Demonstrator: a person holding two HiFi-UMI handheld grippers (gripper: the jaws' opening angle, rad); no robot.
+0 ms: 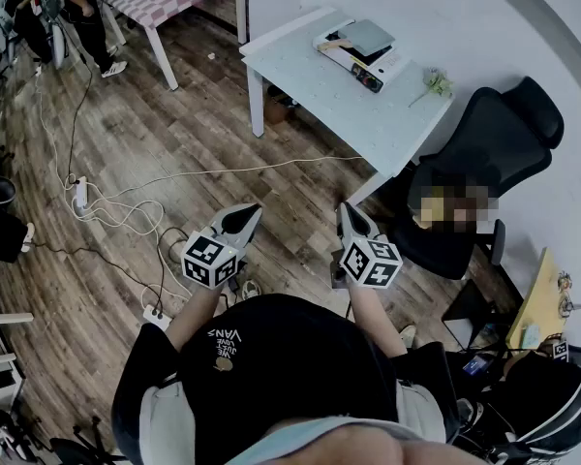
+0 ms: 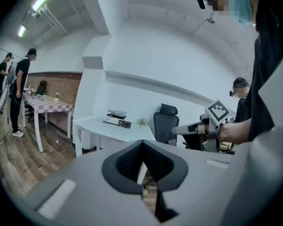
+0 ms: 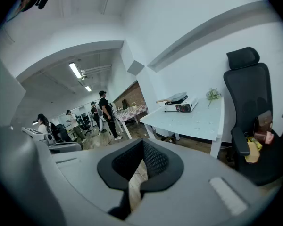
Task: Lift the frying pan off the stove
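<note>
1. My left gripper (image 1: 255, 209) and right gripper (image 1: 345, 207) are both closed on nothing.
2. The frying pan (image 1: 366, 35) sits on the stove (image 1: 360, 66), well apart from me.
3. It's probably stiff and weighty, so I'd grip its pale handle (image 1: 335, 42).
4. The white table (image 1: 368, 114) looks smooth. Cables (image 1: 116, 206) cross the wood floor (image 1: 174, 134), and a chair (image 1: 484, 153) stands beside the table.

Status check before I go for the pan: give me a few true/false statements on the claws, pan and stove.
1. The left claw and right claw are both shut and empty. True.
2. The frying pan sits on the stove. True.
3. The right claw grips the pan's handle. False: it is in the air over the floor, well short of the white table.
4. The stove stands on the floor. False: it is on the white table.
</note>
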